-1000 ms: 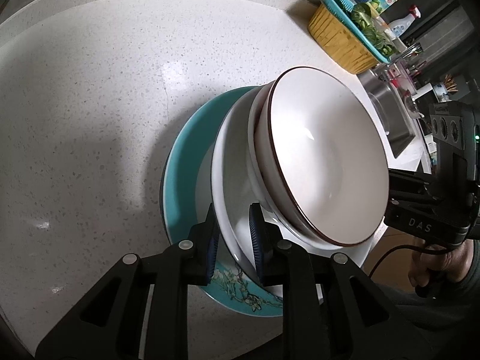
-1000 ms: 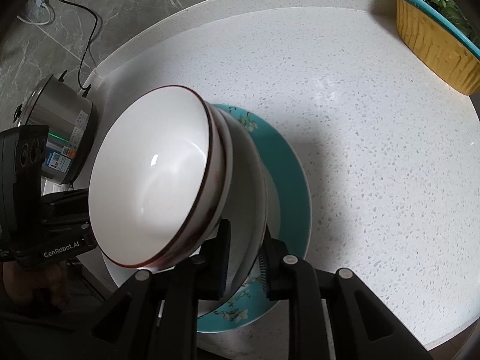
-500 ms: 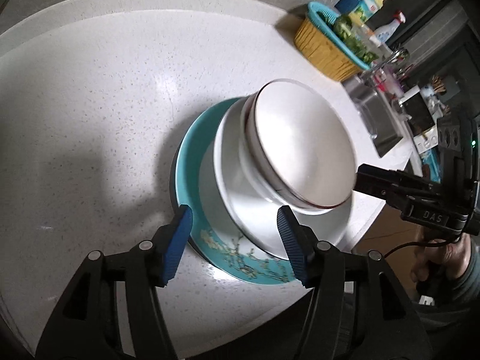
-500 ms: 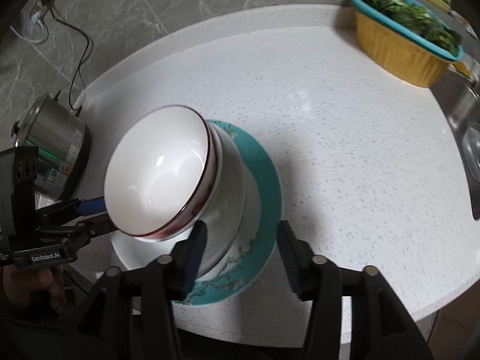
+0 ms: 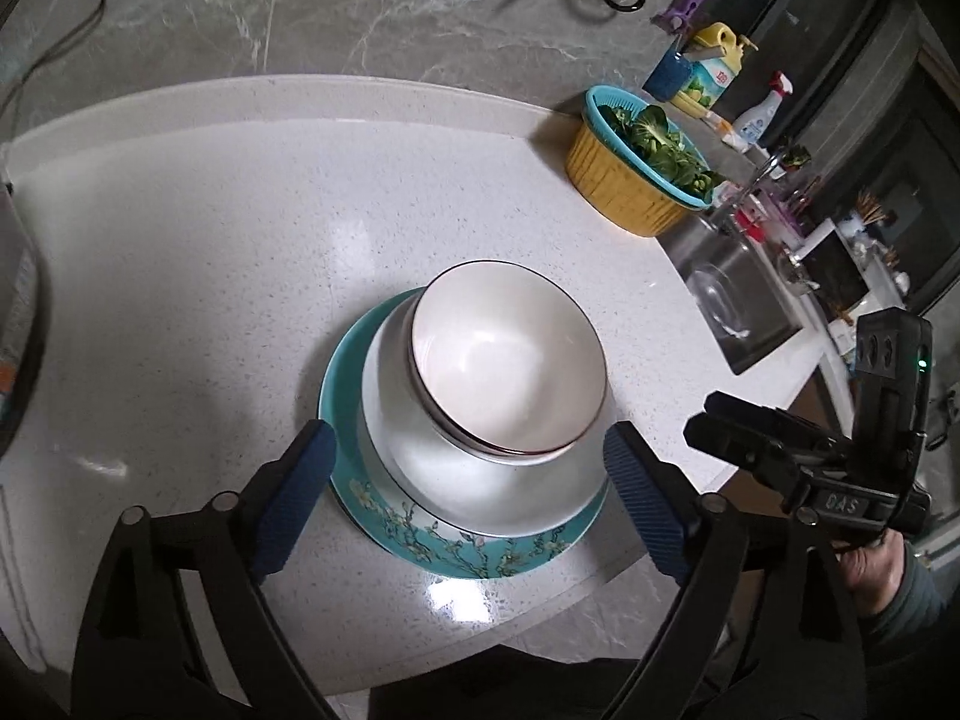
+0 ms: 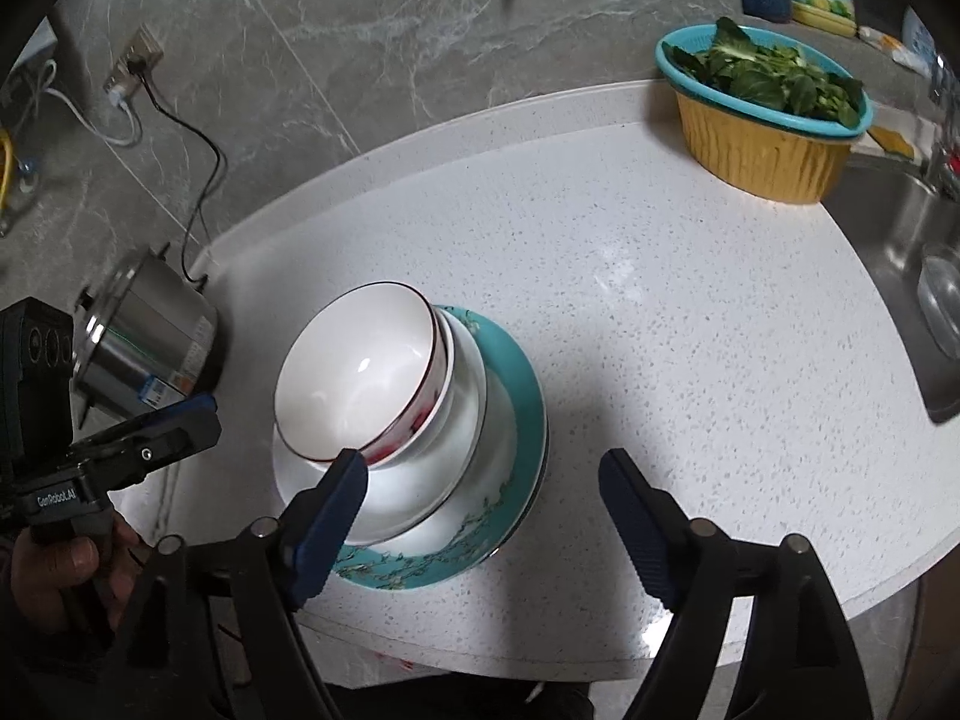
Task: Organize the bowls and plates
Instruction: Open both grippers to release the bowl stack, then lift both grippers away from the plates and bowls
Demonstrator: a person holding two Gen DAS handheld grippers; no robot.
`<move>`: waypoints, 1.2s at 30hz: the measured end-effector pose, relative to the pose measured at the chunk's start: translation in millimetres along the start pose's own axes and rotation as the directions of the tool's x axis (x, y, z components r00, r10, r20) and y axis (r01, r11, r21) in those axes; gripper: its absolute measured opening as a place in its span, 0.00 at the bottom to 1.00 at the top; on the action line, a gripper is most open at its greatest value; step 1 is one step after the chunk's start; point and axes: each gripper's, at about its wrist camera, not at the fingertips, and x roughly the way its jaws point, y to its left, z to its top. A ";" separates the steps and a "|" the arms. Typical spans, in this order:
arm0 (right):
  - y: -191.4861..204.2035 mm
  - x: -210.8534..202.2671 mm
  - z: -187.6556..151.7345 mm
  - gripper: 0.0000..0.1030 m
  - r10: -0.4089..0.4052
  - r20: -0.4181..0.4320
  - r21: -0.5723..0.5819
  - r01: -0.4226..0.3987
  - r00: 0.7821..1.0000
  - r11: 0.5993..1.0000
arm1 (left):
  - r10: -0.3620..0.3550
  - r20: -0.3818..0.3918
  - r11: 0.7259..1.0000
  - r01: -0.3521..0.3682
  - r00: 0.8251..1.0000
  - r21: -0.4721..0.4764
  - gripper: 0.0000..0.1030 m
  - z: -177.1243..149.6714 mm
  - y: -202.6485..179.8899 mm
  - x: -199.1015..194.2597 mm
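A stack of dishes stands near the front edge of the white counter. A teal flowered plate (image 5: 456,546) (image 6: 522,396) is at the bottom, a white plate (image 5: 420,468) (image 6: 480,420) on it, and white bowls with a dark rim (image 5: 510,354) (image 6: 360,378) nested on top. My left gripper (image 5: 474,504) is open and empty, raised above the near side of the stack. My right gripper (image 6: 480,528) is open and empty, above the stack's near right side. The right gripper also shows in the left wrist view (image 5: 780,450), and the left gripper in the right wrist view (image 6: 150,438).
A yellow and teal basket of greens (image 5: 636,168) (image 6: 768,114) stands at the back right. A steel sink (image 5: 732,306) (image 6: 918,276) lies to the right. A steel pot (image 6: 144,342) with a cord stands left of the stack. Bottles (image 5: 714,78) line the back wall.
Both grippers let go of the stack's plate rims, opened wide and pulled up and back. The stack rests on the counter.
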 end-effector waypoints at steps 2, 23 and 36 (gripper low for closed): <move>0.0 -4.1 -5.1 0.82 0.012 0.011 -0.003 -0.012 1.000 1.000 | 0.039 0.015 0.999 -0.039 0.999 -0.003 0.97 -4.8 -12.1 -8.8; 42.3 -22.7 -13.4 1.00 -0.124 0.140 0.152 0.102 0.982 0.983 | 0.137 0.019 0.961 -0.137 0.990 0.239 1.00 23.7 2.4 -17.6; 106.3 -43.4 -14.1 1.00 -0.416 0.244 0.240 0.361 0.876 0.901 | 0.151 -0.063 0.946 -0.126 0.986 0.298 1.00 40.1 46.2 -5.6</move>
